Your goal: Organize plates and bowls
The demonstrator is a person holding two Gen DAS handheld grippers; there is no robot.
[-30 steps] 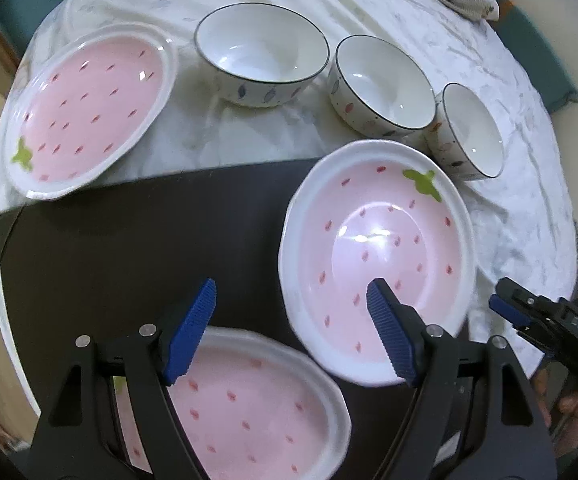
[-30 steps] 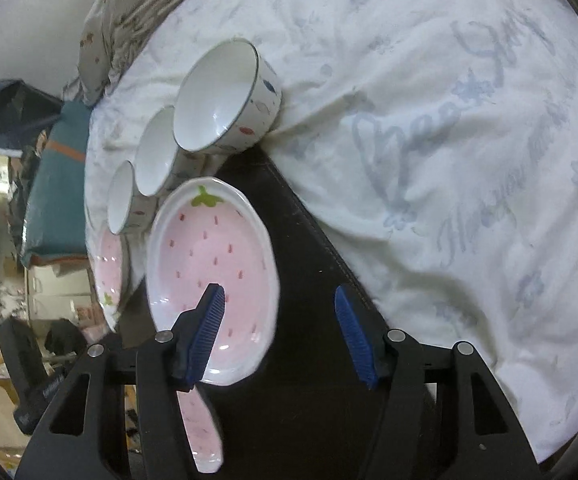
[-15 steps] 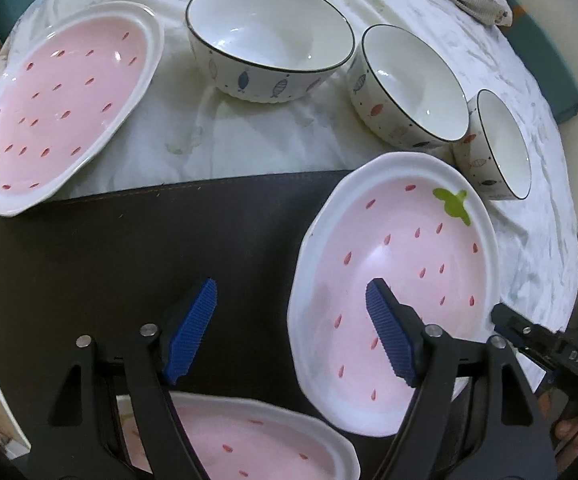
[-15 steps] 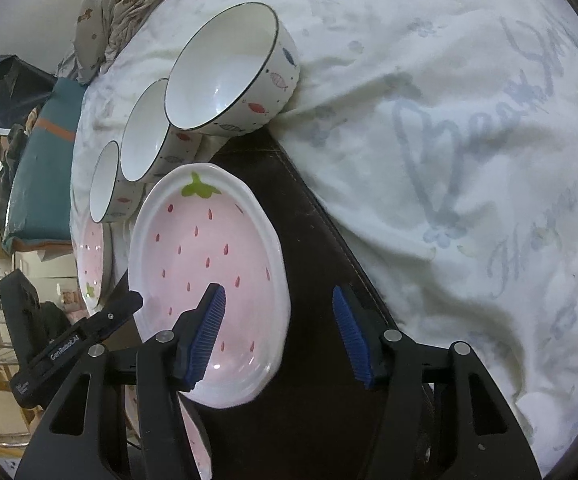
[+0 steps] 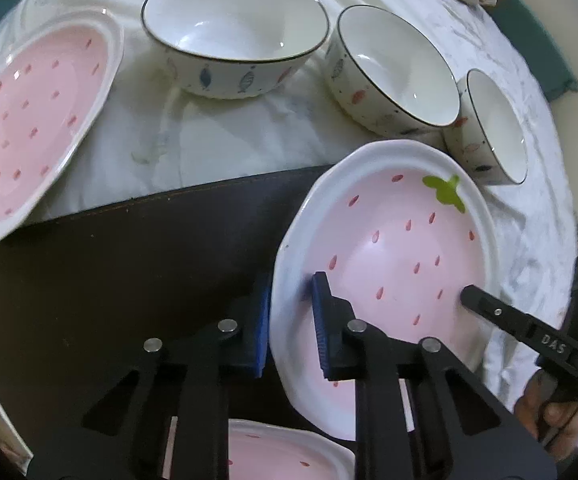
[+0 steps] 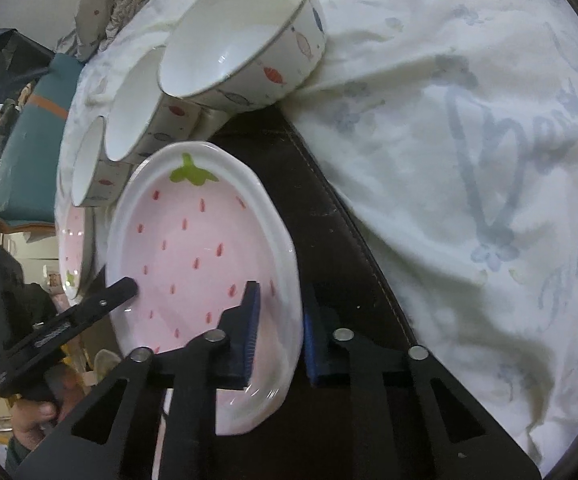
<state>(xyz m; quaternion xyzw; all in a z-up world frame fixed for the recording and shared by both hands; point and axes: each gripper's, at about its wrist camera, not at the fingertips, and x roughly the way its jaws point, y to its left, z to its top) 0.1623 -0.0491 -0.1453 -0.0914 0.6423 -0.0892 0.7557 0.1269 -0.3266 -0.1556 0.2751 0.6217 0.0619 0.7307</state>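
I have both hand-held grippers on the same plate (image 5: pixel 401 264), the pink strawberry one lying on the dark mat (image 5: pixel 129 272). My left hand-held gripper (image 5: pixel 289 320) has just been closing, and its blue pads now pinch the plate's near-left rim, one pad under the outside edge and the other inside on the white border. My right hand-held gripper (image 6: pixel 279 328) has likewise just been closing and clamps the opposite rim, one pad on the pink inside, one against the outer edge. In each wrist view I can see the other gripper's black finger reaching over the far side of the plate.

A second plate (image 5: pixel 289 456) of the same pattern lies at the bottom edge of the left view, partly under my gripper. A third plate (image 5: pixel 37 120) sits to the upper left, on the white printed cloth (image 5: pixel 229 140) and overlapping the mat's edge. Three white bowls stand in a row on the cloth behind the mat: a large bowl (image 5: pixel 237 32), a middle bowl (image 5: pixel 393 68) just beside it, and a small bowl (image 5: pixel 493 124) touching the middle one, just behind the gripped plate's stem end.
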